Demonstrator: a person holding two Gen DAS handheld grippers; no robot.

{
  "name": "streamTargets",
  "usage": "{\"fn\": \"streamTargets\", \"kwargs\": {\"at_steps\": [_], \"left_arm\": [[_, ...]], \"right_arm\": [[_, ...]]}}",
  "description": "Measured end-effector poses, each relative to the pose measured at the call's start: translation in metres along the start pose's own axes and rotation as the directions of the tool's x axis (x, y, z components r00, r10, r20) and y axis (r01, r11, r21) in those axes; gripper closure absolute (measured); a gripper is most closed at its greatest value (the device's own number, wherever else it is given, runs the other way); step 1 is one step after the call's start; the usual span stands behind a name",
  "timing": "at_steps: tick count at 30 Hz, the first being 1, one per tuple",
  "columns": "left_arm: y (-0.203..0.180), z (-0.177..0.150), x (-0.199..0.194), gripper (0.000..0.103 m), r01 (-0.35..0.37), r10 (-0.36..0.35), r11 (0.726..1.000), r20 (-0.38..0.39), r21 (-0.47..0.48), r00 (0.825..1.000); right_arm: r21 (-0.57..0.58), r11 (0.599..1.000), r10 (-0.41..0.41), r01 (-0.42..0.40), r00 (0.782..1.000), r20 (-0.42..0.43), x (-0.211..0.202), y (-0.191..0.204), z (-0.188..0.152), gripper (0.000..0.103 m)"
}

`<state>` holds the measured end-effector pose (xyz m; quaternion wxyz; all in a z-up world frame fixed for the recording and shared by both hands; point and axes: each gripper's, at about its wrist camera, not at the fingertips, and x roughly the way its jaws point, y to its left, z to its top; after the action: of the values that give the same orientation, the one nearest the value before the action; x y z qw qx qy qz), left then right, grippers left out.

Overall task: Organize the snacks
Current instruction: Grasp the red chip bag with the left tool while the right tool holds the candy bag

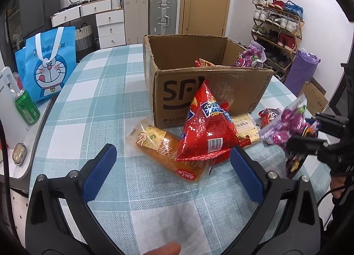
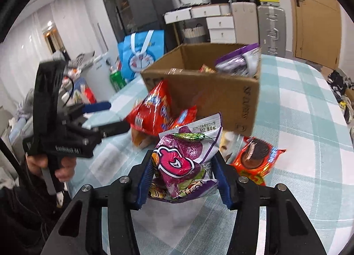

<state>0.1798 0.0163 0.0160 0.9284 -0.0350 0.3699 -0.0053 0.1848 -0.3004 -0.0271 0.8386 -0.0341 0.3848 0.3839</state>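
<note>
Two tools are in play above the checked worktop (image 1: 93,104). The right tool (image 2: 183,179) pinches a purple snack packet (image 2: 183,159) between its blue pads, the packet standing roughly upright with its long axis running away from the tool and its sealed white edge pointing toward the cardboard box (image 2: 212,93); it hangs clear of the worktop, tilted down with the tool. The left tool (image 1: 172,170) has its jaws spread wide with nothing between the pads, angled down toward the worktop, a hand (image 2: 64,166) gripping its handle. Just beyond the left tool's pads lies a red crisp bag (image 1: 205,128), its pointed top leaning against the box front, resting over an orange bread packet (image 1: 161,146) that lies diagonally. Beside the held packet an orange biscuit pack (image 2: 256,159) lies flat near the box corner. Inside the box, another purple packet (image 2: 241,60) shows above the rim.
</note>
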Motion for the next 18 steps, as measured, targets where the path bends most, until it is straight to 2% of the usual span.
{"fn": "streamTargets", "kwargs": {"at_steps": [6,9,13,18], "left_arm": [[-0.015,0.005,0.010,0.001,0.013,-0.013,0.999,-0.001,0.039,1.000],[-0.021,0.008,0.018,0.001,0.042,-0.041,0.998,-0.016,0.052,0.999],[-0.029,0.012,0.028,0.001,0.045,-0.043,0.996,-0.024,0.071,0.999],[-0.031,0.019,0.038,0.001,0.060,-0.059,0.997,-0.025,0.053,0.998]], "right_arm": [[0.036,0.999,-0.006,0.004,0.998,0.061,-0.014,-0.006,0.007,0.051],[0.049,0.999,-0.011,0.008,0.998,0.062,-0.016,-0.011,0.007,0.051],[0.058,0.998,-0.015,0.011,0.998,0.058,-0.013,-0.014,0.005,0.051],[0.056,0.998,-0.018,0.014,0.998,0.057,-0.012,-0.014,0.004,0.051]]}}
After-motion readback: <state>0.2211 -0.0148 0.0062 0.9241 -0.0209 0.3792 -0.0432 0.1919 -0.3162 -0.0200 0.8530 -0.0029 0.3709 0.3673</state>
